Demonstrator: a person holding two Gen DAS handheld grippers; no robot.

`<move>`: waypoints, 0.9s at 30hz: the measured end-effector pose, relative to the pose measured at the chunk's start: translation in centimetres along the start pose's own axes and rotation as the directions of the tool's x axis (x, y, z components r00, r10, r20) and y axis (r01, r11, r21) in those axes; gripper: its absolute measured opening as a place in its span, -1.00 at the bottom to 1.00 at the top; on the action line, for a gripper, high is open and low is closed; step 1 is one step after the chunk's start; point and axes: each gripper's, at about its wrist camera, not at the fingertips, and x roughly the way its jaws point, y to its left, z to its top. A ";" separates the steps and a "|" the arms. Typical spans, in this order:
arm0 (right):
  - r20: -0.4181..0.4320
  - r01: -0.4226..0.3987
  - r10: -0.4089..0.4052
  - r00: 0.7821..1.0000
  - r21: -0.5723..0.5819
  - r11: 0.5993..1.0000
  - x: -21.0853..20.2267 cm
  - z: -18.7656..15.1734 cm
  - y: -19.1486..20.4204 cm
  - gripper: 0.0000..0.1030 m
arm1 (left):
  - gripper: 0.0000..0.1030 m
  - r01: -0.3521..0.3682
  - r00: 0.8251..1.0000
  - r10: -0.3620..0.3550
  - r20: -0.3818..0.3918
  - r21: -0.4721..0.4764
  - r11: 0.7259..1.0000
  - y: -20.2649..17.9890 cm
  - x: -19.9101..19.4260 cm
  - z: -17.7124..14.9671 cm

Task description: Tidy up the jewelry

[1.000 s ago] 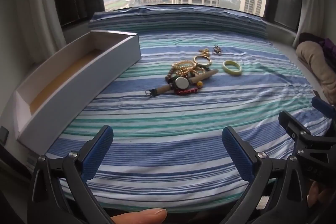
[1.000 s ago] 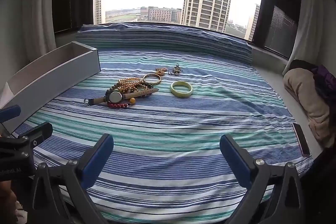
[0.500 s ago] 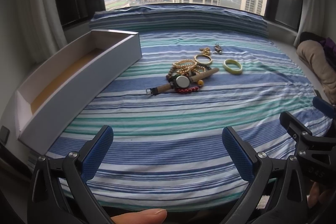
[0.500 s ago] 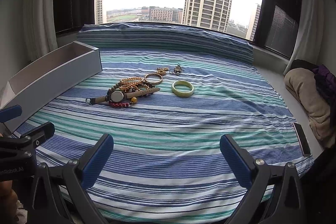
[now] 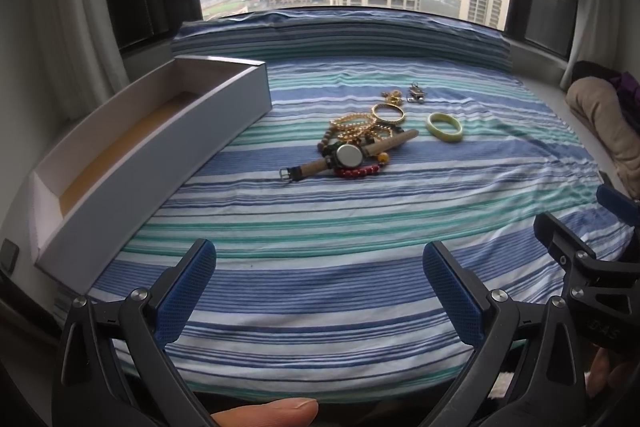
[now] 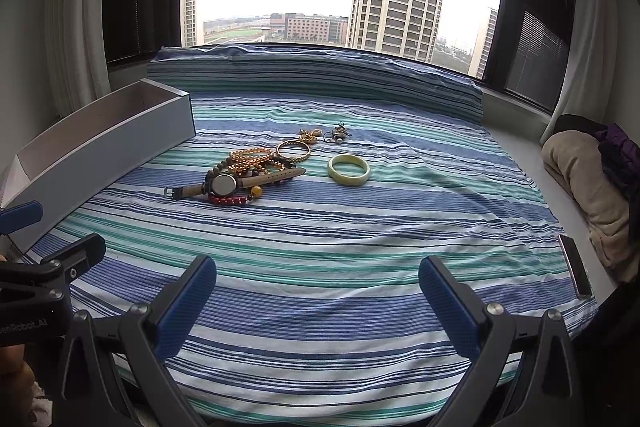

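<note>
Along the left edge of the bed (image 5: 320, 299) the long white box (image 5: 168, 155) lies open with only its bare tan floor showing, so as far as I can judge nothing has been sorted yet. Toward the middle of the bed, nearer the far edge, the jewelry sits untouched: the watch (image 5: 349, 155) tangled with gold bead bracelets (image 5: 352, 125) and a red bead bracelet (image 5: 358, 171), a gold bangle (image 5: 389, 111) behind, and the green bangle (image 5: 445, 127) apart to the right. At the near edge the left hand-held gripper (image 5: 319, 293) and right hand-held gripper (image 6: 317, 297) both hang spread wide with nothing between their fingers, well short of the pile.
</note>
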 end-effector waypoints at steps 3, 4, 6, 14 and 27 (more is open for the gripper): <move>0.000 0.000 0.000 1.000 0.000 1.000 0.0 0.0 0.1 1.00 | 0.99 0.000 1.000 0.000 -0.001 0.001 1.000 0.1 0.0 0.0; 0.000 0.000 0.000 1.000 0.000 1.000 0.0 0.0 0.0 1.00 | 0.99 -0.001 1.000 0.001 -0.001 0.001 1.000 0.0 0.0 0.0; 0.000 -0.001 0.001 1.000 0.000 1.000 0.0 0.0 0.0 1.00 | 1.00 -0.003 1.000 0.003 -0.003 0.001 1.000 0.0 0.0 -0.1; -0.002 -0.001 0.001 1.000 0.001 1.000 0.0 -0.2 0.0 1.00 | 0.99 -0.011 1.000 0.011 -0.006 0.004 1.000 -0.1 0.0 -0.3; -0.005 -0.002 0.002 1.000 0.003 1.000 0.1 -0.2 0.0 1.00 | 0.99 -0.006 1.000 0.006 -0.028 -0.021 1.000 0.0 0.5 -0.3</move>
